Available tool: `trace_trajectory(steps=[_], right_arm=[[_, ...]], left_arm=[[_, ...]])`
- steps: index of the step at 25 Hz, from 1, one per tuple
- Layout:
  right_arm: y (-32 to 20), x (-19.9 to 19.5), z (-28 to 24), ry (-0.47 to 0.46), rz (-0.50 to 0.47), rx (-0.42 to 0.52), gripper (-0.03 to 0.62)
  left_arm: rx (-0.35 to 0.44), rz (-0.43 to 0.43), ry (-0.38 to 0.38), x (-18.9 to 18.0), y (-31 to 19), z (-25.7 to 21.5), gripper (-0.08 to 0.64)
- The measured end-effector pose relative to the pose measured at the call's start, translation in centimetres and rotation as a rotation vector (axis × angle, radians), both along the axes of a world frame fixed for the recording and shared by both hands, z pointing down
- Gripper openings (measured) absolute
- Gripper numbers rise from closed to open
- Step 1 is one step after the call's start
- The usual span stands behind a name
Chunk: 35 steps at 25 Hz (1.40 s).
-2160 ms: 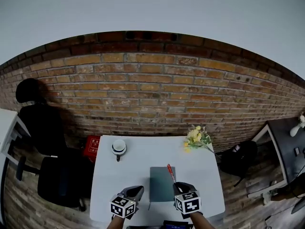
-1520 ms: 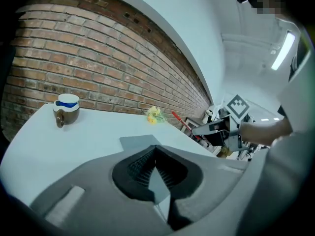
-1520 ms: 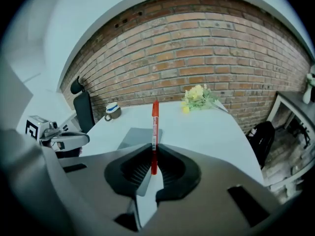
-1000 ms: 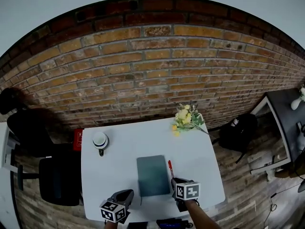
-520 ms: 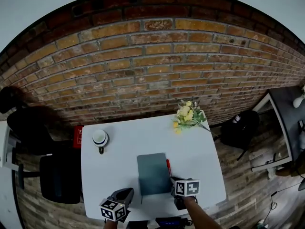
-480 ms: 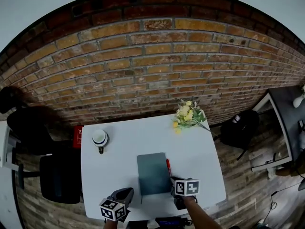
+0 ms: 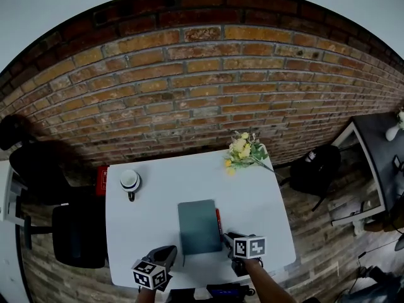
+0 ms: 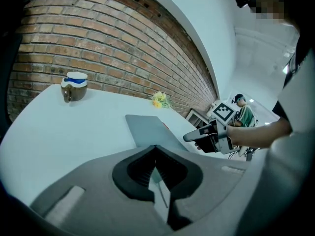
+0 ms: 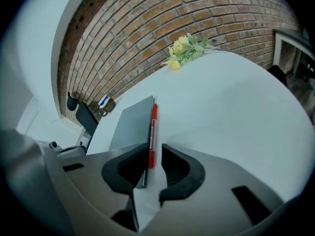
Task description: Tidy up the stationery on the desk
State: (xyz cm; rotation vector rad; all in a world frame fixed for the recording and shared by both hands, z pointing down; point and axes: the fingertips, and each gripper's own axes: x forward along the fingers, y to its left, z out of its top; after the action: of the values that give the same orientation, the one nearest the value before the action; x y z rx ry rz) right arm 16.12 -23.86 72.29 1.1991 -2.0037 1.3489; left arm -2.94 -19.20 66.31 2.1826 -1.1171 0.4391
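Moved: red marker pen (image 9: 153,127) — slanted in my grip before, now flat on the white worktop (image 7: 151,207), parallel to and just beside the grey-green notebook's (image 7: 199,226) right edge. My right fingers (image 9: 178,167) have just been opening and stand spread either side of its near end, not pressing. My left fingers (image 8: 134,173): pressed together, empty. Step, I judge: release after aligning. Next: withdraw straight back — near worktop edge close, open surface rightward.
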Motion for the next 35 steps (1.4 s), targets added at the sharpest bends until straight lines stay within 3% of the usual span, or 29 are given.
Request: trace_trajectory(steps=[5,10,13,23,28,35], right_arm=[[-0.5,1.4,-4.1,0.004,-0.059,0.233,0.017],[-0.2,1.3,-10.3,0.053,-0.221,0.510,0.009],[1.1,1.3,-12.4,0.090,-0.291,0.608,0.009],[6.2,4.6,-10.7,0.090,-0.331,0.571,0.009],[8.7,5.7,-9.9,0.094,-0.275,0.544,0.009],[13.2,5.6,-10.9,0.113,-0.211,0.563,0.009]], left_arm=[[0.029,0.000,0.015,1.8,0.1,-0.8,0.012],[0.064,0.014,0.025,4.6,0.5,-1.9,0.012],[0.082,0.018,0.024,6.2,1.3,-2.3,0.012],[0.065,-0.055,0.032,8.7,7.3,-1.8,0.012],[0.062,-0.045,0.013,8.1,10.1,-1.5,0.012],[0.141,0.024,0.012,7.8,13.4,-3.2,0.012]])
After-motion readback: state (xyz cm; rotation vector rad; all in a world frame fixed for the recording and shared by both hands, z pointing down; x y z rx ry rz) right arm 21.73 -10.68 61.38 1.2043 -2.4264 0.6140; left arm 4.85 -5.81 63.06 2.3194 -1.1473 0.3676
